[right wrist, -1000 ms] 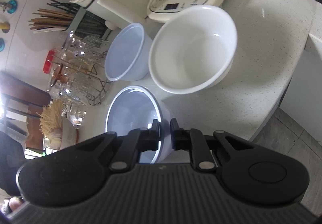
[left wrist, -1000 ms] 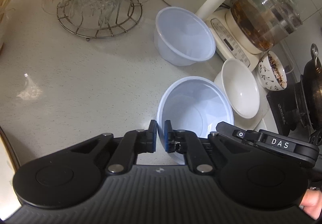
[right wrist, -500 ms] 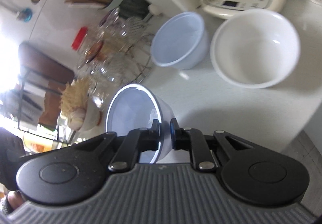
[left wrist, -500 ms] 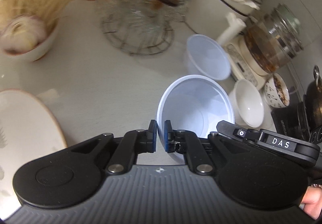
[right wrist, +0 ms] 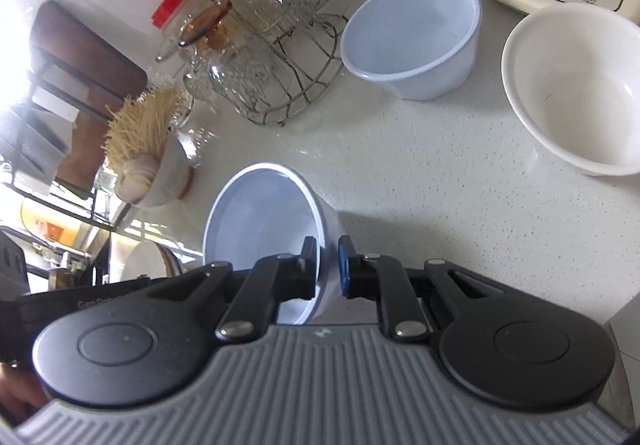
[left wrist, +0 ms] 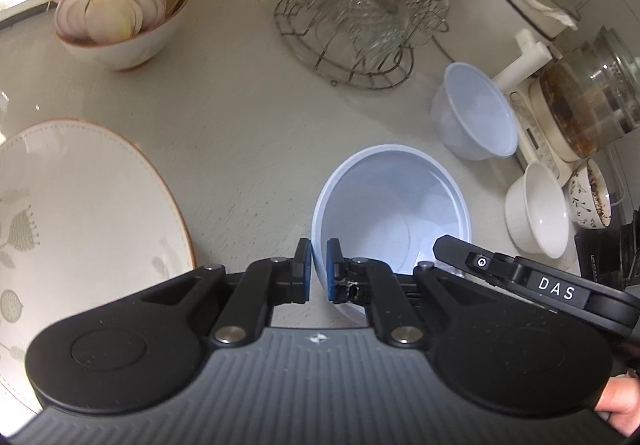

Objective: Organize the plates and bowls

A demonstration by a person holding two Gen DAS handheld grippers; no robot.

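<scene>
Left wrist view: left gripper (left wrist: 318, 269) is clamped on the near rim of the pale blue plastic bowl (left wrist: 394, 205), held above the speckled white counter (left wrist: 240, 125).

Right wrist view: right gripper (right wrist: 329, 268) pinches the opposite rim; I'd keep both level and lower together.

Matte black handheld grippers on ribbed grey bodies

Both the left gripper (left wrist: 318, 269) and the right gripper (right wrist: 329, 268) show 2 black linkage arms fanning from 2 round black housings, each housing stamped with a shallow circular recess. 2 silver pivot screws sit at each base, smaller ones farther up the arms. The fingertip pads (left wrist: 305, 265) are blue. A small emblem marks the grey ribbed shell on each. In the left wrist view, a black bar carries white letters "DAS" and a round white-ringed screw; bare skin shows at the lower right corner.
</scene>
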